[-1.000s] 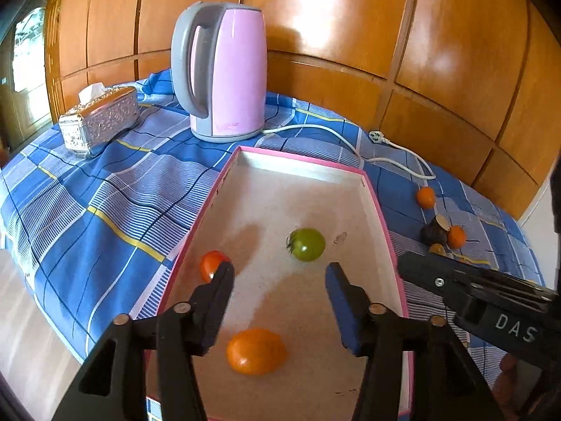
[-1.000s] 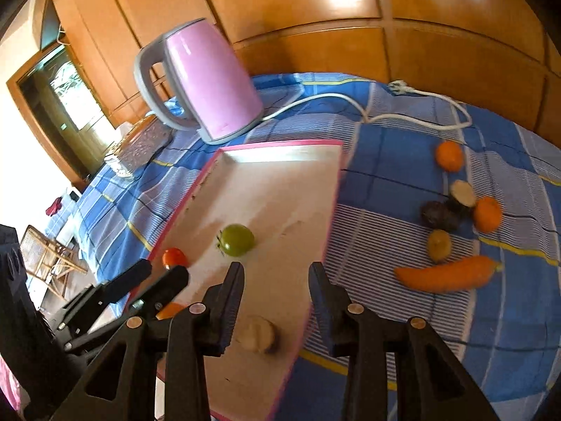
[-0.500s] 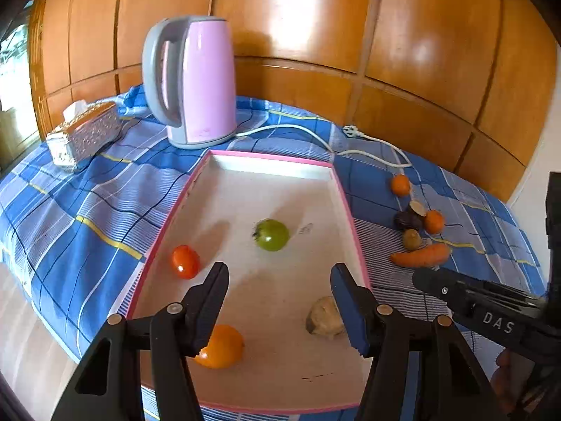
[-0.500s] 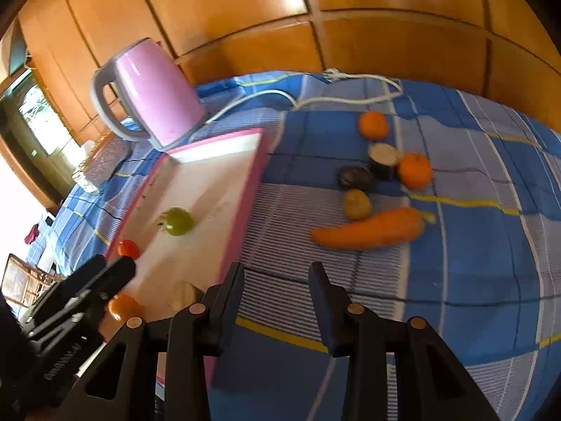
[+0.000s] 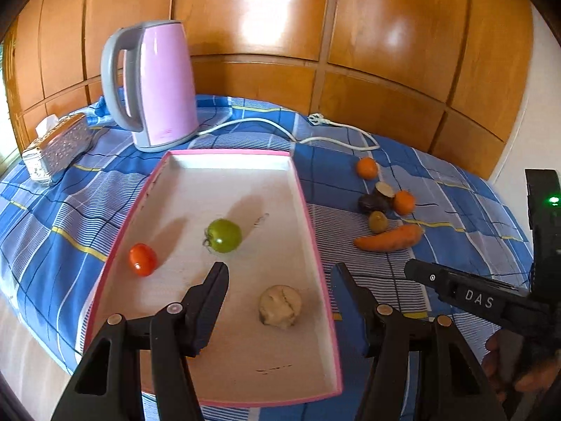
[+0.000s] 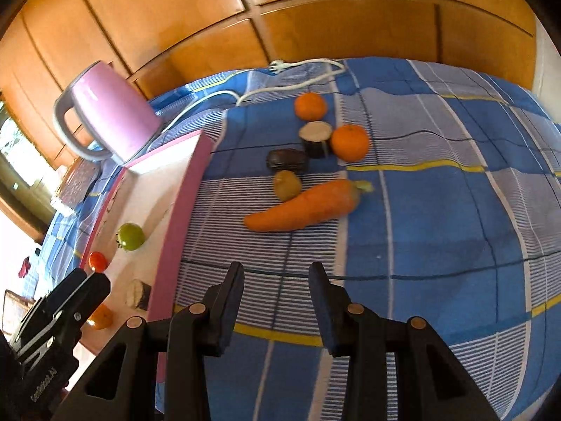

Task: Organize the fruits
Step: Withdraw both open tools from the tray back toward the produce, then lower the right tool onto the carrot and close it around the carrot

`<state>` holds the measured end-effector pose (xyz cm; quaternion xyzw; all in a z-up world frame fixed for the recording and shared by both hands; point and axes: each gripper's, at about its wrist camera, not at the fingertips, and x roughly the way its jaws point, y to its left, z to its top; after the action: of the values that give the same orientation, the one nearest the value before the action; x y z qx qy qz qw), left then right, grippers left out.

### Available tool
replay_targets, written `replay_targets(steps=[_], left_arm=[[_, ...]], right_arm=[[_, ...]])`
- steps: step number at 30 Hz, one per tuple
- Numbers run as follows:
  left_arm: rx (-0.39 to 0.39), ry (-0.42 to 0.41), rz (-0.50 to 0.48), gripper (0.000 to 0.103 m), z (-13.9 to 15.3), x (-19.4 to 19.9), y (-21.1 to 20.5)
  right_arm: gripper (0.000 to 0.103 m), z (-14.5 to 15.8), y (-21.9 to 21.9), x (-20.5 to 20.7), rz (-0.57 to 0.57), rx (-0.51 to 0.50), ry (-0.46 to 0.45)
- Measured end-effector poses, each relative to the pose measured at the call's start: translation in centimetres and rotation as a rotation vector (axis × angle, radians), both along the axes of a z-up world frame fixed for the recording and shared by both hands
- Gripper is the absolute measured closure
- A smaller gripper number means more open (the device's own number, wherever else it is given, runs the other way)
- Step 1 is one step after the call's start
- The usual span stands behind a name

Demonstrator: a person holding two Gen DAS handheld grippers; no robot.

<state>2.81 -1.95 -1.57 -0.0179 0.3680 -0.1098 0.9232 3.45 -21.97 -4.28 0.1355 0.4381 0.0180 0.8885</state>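
The left gripper (image 5: 278, 273) stands with its jaws spread wide and nothing between them, hanging over the near end of the pink-rimmed tray (image 5: 304, 196) at the bottom centre of the left wrist view. The right gripper (image 6: 275, 273) is likewise parted and holds nothing; it hangs over bare blue checked tablecloth (image 6: 438, 217) at the bottom centre of the right wrist view, just right of the tray's pink wall. The tray holds four things. A beige lump (image 5: 280, 307) lies between the left fingertips, a green tomato (image 5: 223, 235) sits near the tray's middle, and a red tomato (image 5: 142, 259) lies to its lower left by the left wall. An orange fruit (image 6: 100, 316) shows only in the right wrist view, at the lower left, partly behind the other gripper. On the cloth to the right of the tray lie six more pieces in a loose cluster. There is one carrot (image 6: 303, 207) and one small olive-brown fruit (image 6: 286, 185) touching its upper side. Above them lie one dark oblong piece (image 6: 287, 159), one dark-skinned chunk with a pale cut face (image 6: 315, 137), and two oranges (image 6: 350, 142), one just beside the chunk and one farther up. At the upper left of both views stand one pink kettle (image 5: 157, 84), its white cord (image 5: 280, 129) trailing right, and one silver tissue box (image 5: 56, 147).
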Motion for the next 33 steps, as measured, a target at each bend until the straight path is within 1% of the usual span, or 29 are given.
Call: replay_targets(steps=[5, 11, 13, 16, 21, 24, 29, 33], left_arm=[[-0.004, 0.004, -0.026, 0.042, -0.1, 0.2, -0.6], [-0.004, -0.015, -0.072, 0.042, 0.1, 0.1, -1.7], [-0.003, -0.014, -0.087, 0.042, 0.0, 0.2, -2.0], [-0.006, -0.01, -0.1, 0.042, -0.1, 0.3, -2.3], [-0.007, 0.003, -0.108, 0.042, -0.5, 0.5, -2.6], [-0.005, 0.01, -0.107, 0.038, -0.7, 0.6, -2.7], [-0.01, 0.023, -0.107, 0.038, -1.0, 1.0, -2.8], [-0.013, 0.037, -0.112, 0.038, -1.4, 1.4, -3.0]], right_arm=[[0.064, -0.5, -1.0, 0.2, -0.034, 0.019, 0.014], [0.064, -0.7, -1.7, 0.9, -0.058, 0.045, 0.015], [0.061, -0.6, -2.0, 1.2, -0.066, 0.066, 0.011], [0.061, -0.7, -2.6, 1.9, -0.084, 0.08, 0.018], [0.061, -1.4, -3.4, 3.0, -0.11, 0.109, 0.035], [0.061, -1.5, -3.7, 3.6, -0.124, 0.124, 0.035], [0.061, -1.8, -4.5, 4.9, -0.148, 0.147, 0.04], [0.058, -1.9, -4.8, 5.5, -0.16, 0.163, 0.037]])
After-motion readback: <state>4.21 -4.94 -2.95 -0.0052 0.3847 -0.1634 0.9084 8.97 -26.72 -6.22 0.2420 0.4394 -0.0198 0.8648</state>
